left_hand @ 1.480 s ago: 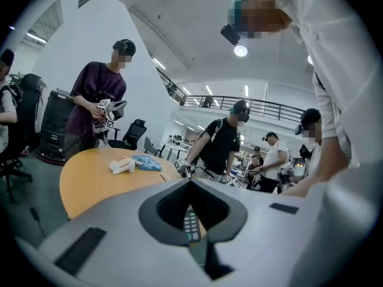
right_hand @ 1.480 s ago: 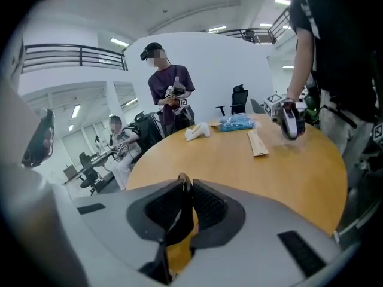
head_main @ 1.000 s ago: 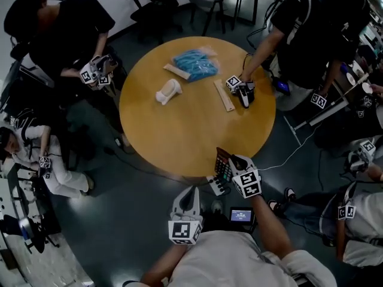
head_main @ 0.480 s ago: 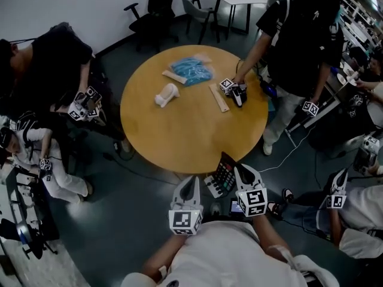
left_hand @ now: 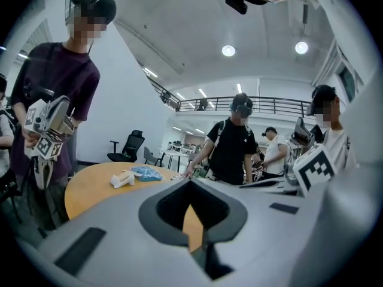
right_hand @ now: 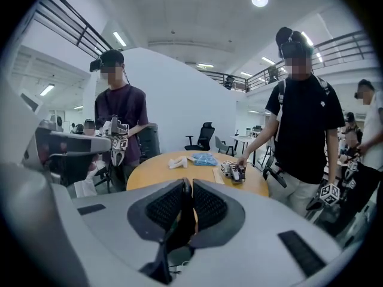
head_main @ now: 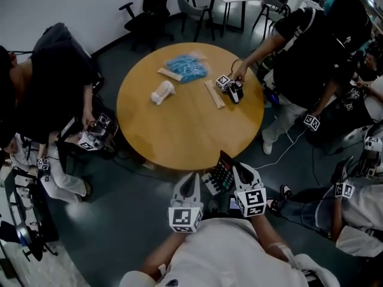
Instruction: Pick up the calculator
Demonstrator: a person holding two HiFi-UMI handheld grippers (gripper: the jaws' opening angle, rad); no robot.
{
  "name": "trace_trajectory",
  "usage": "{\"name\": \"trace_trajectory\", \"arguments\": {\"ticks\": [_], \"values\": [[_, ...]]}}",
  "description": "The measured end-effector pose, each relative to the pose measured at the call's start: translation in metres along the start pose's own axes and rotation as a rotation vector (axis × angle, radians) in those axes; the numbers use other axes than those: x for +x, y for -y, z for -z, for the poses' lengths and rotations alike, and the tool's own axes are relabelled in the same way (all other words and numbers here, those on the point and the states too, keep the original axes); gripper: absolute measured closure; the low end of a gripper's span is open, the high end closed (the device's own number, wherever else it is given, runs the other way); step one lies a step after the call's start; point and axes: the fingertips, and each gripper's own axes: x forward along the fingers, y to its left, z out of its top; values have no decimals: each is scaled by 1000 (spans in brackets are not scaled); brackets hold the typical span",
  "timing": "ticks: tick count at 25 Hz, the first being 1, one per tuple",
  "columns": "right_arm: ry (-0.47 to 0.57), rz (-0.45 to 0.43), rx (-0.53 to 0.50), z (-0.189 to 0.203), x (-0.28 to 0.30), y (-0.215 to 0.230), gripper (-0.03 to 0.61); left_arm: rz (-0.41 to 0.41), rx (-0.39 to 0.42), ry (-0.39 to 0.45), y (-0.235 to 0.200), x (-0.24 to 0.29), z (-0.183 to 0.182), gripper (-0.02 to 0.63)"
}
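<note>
The right gripper (head_main: 240, 171) pinches the calculator (head_main: 222, 173) by its thin edge; in the right gripper view the dark slab (right_hand: 178, 232) stands edge-on between the pads. That is probably the surest hold for two flat jaws on so shallow a thing. It hangs tilted, keys up, just off the rim of the round table (head_main: 179, 139) at about 5 o'clock, which I read as the lift done. The left gripper (head_main: 190, 183), near 6 o'clock, is pressed together on nothing – standing by. On the table a blue packet (head_main: 187, 69) lies at 12 o'clock and a white object (head_main: 161, 92) at 10. A wooden strip (head_main: 214, 94) lies beside another person's gripper (head_main: 230, 88) at 2 – all well apart from the calculator. People ring the table, so a wide swing could meet someone
</note>
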Motion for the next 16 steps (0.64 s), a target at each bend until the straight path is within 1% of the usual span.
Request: {"name": "trace_trajectory", "arguments": {"ticks": [5, 11, 16], "values": [[1, 5, -8, -10, -5, -1, 523, -8, -4, 9, 0, -5, -11, 607], [20, -1, -12, 2, -9, 1, 523, -17, -1, 13, 6, -6, 4, 607], [25, -4, -16, 1, -14, 1, 523, -23, -6, 12, 9, -9, 4, 607]]}}
